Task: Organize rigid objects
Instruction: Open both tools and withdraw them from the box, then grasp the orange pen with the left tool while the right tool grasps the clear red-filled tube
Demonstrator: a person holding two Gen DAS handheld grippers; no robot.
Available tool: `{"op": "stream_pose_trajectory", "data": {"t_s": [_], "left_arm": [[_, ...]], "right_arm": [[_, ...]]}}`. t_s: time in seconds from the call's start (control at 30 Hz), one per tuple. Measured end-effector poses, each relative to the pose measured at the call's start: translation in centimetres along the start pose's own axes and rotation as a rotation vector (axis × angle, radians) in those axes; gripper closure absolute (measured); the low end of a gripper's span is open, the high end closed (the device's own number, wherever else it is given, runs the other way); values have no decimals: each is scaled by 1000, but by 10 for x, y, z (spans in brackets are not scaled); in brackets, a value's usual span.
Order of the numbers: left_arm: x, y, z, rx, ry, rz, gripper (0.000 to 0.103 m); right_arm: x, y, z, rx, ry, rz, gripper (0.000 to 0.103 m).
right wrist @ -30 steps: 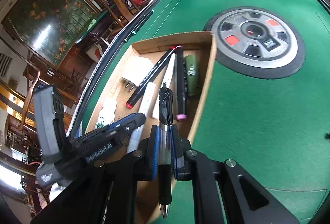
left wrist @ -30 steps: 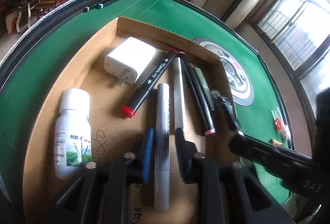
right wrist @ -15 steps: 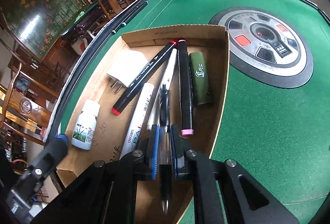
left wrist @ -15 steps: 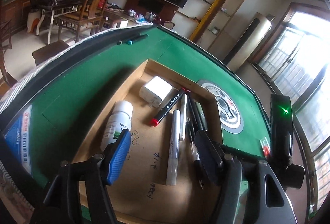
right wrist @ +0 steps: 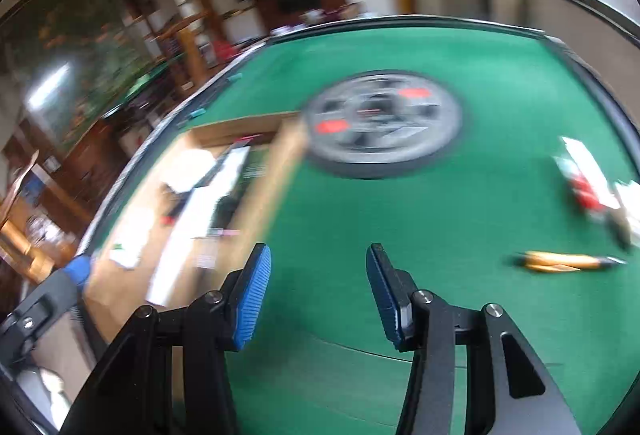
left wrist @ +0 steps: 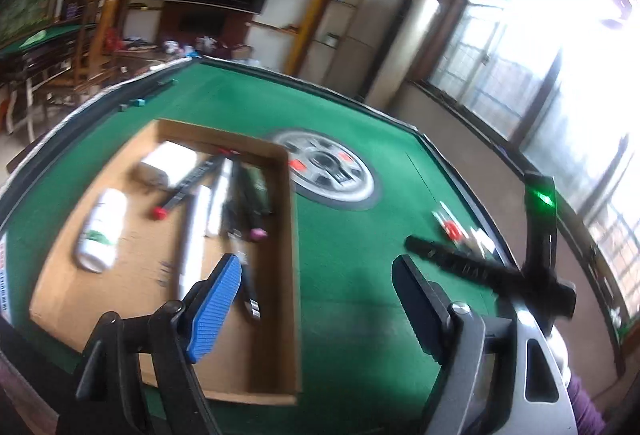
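A shallow cardboard tray lies on the green table and holds a white bottle, a white charger, several markers and pens and a dark green tube. The black pen lies in the tray near its right wall. My left gripper is open and empty above the tray's right wall. My right gripper is open and empty over bare green felt right of the tray. An orange pen-like object lies on the felt at the right.
A round grey dial panel sits in the table's middle, also in the right wrist view. A small red-and-white item lies near the right table edge, also in the left wrist view. Two markers lie in the far-left rim groove.
My right gripper opened, left the black pen in the tray and swung right over the felt. My left gripper had let go of the white marker, rose and swung right.
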State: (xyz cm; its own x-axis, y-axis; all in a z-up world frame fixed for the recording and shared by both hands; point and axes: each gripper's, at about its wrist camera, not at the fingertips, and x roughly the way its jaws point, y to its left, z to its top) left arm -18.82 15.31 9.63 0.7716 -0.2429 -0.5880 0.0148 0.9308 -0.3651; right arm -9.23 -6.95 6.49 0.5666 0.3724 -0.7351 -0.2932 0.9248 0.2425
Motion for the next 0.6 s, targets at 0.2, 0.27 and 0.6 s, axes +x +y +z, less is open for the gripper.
{"op": "stream_pose_trajectory", "data": {"t_s": [0.2, 0.27, 0.6], "left_arm": [[20, -38, -19, 92, 92, -17, 22], [23, -50, -24, 130, 104, -11, 22], [27, -78, -44, 196, 157, -1, 22]], "right_arm": [[-38, -104, -18, 191, -51, -135, 54], [-47, -125, -24, 241, -69, -144, 54], [-47, -160, -19, 300, -72, -196, 53]]}}
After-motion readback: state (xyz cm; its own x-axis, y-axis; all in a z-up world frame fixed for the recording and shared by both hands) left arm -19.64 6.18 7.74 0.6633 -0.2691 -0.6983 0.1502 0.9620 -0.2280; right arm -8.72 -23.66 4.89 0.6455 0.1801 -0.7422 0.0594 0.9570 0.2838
